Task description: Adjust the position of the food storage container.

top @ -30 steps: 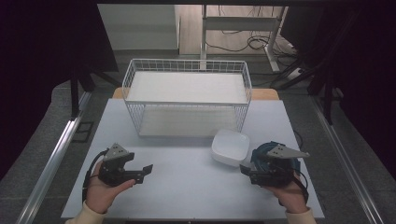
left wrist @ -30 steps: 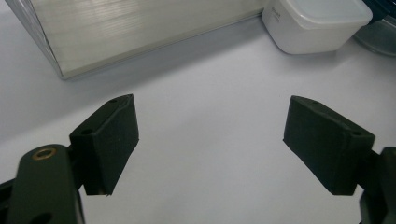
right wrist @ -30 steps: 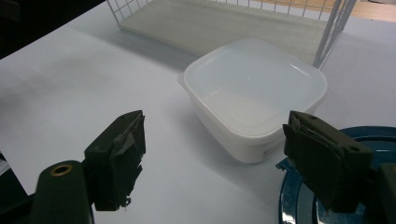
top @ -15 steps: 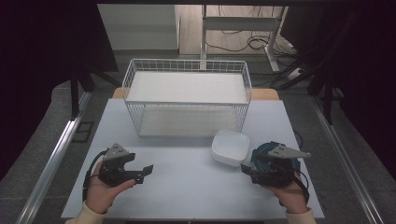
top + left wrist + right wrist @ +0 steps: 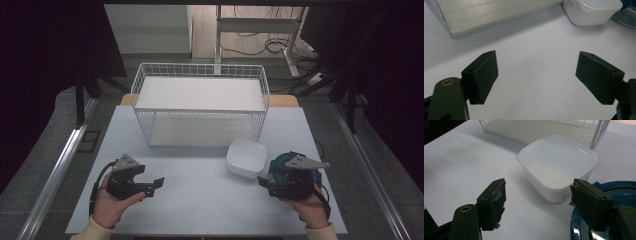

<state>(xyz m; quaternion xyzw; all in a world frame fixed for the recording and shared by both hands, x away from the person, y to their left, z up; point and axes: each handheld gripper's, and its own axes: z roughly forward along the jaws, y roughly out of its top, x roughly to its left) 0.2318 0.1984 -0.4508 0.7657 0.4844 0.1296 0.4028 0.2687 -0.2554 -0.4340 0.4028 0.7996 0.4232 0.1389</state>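
White square plastic container (image 5: 246, 157), lidded with a translucent cover, sits on the pale grey table (image 5: 200, 195) just in front of the right end of the white wire basket (image 5: 200, 107), near the table's right side. Open tabletop stretches between the two hands and left of the container; the table's near edge runs just under both wrists.

Right gripper (image 5: 264, 181) is beside the container's near right corner, its jaws set wide after closing a little just now, with bare table between them and the container just beyond the pads (image 5: 492, 203), untouched. A blue round plate (image 5: 604, 205) lies under its right jaw. Left gripper (image 5: 156, 184) hovers well apart on the left, jaws wide and empty.

The basket holds a pale flat board (image 5: 200, 93) on top.
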